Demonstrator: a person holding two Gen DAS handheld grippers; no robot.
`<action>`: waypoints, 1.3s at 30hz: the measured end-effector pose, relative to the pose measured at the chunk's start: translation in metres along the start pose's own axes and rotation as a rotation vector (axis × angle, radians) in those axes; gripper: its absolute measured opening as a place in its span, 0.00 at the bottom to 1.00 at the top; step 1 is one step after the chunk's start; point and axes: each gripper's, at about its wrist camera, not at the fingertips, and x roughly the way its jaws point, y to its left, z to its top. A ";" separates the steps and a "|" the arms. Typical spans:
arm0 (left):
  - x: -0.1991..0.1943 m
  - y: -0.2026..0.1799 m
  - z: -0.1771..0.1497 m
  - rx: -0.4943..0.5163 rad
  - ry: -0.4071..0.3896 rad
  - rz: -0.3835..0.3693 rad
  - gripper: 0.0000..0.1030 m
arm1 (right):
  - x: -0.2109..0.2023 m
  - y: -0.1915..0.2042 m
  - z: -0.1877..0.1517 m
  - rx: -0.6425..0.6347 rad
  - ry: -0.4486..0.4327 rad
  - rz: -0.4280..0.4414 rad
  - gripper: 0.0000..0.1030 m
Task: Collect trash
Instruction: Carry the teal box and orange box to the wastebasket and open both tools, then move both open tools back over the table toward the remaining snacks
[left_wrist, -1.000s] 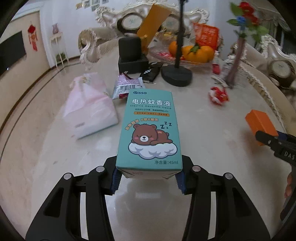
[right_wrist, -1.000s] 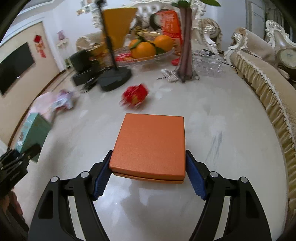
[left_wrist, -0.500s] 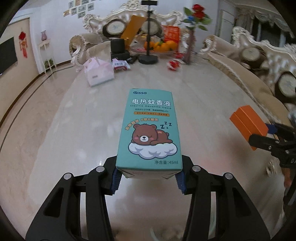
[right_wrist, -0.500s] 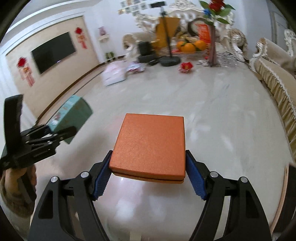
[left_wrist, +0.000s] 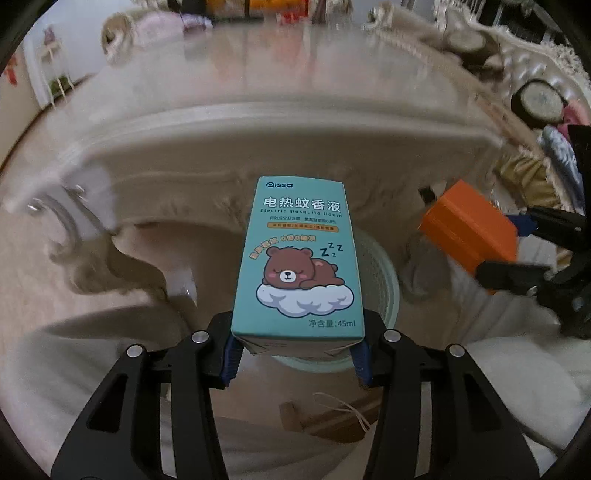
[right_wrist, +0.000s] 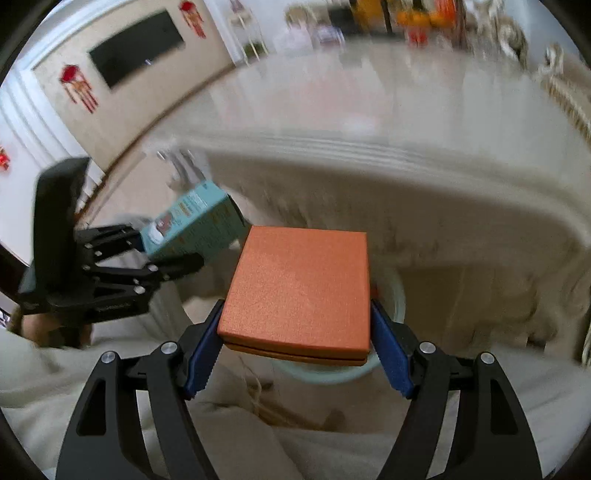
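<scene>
My left gripper (left_wrist: 297, 349) is shut on a teal carton (left_wrist: 299, 258) with a sleeping bear printed on it, held out over a pale green waste bin (left_wrist: 384, 280) on the floor. My right gripper (right_wrist: 295, 343) is shut on a flat orange box (right_wrist: 301, 291), which covers most of the same bin (right_wrist: 391, 295). In the left wrist view the orange box (left_wrist: 469, 229) and right gripper (left_wrist: 517, 251) hang at the right. In the right wrist view the teal carton (right_wrist: 195, 229) and left gripper (right_wrist: 147, 254) hang at the left.
The carved edge of the marble table (left_wrist: 258, 125) runs across above the bin. A person's light trouser legs (right_wrist: 92, 373) fill the lower part of both views. A sofa (left_wrist: 535, 74) stands at the right, and a wall-mounted television (right_wrist: 136, 44) at the far left.
Both grippers have pulled back off the tabletop and dropped below its edge, tilting downward with their boxes still gripped. The bin has come into view beneath them.
</scene>
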 end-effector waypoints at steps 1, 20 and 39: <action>0.012 0.000 0.001 0.008 0.029 0.010 0.46 | 0.014 -0.004 0.002 0.001 0.032 -0.009 0.69; 0.114 0.015 0.007 -0.057 0.220 0.034 0.72 | 0.094 -0.014 0.004 -0.087 0.172 -0.126 0.76; -0.053 0.042 0.168 0.003 -0.239 0.175 0.77 | -0.068 -0.054 0.180 -0.090 -0.379 -0.245 0.79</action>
